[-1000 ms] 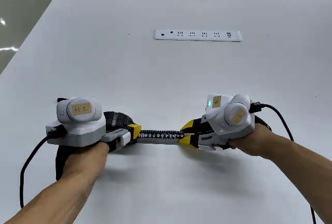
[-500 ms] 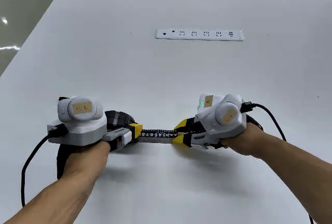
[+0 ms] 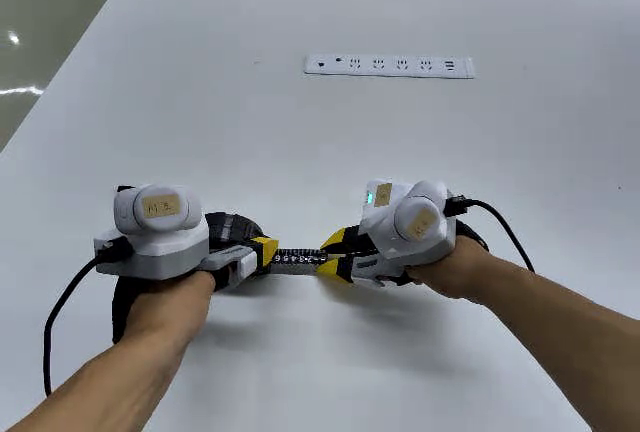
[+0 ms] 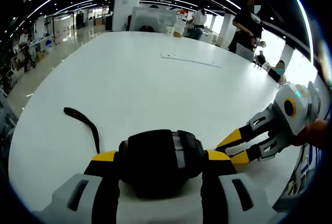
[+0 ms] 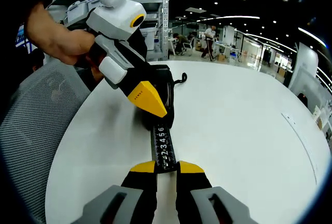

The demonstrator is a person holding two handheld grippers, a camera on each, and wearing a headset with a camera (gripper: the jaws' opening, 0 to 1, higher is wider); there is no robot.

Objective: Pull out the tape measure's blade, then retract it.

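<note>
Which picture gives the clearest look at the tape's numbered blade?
The right gripper view: the blade runs straight from the right claw to the black case, numbers readable. The head view shows it as a short dark strip reaching the left claw. In the left gripper view the case blocks it.

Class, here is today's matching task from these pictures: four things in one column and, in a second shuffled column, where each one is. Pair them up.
Column 1
1. tape measure case
2. blade
3. power strip
4. black strap

Column 2
A. lying on the table beside the case
B. pinched in the right claw
C. far across the table, apart from both claws
D. clamped in the left claw

Pairs: 1-D, 2-B, 3-C, 4-A
</note>
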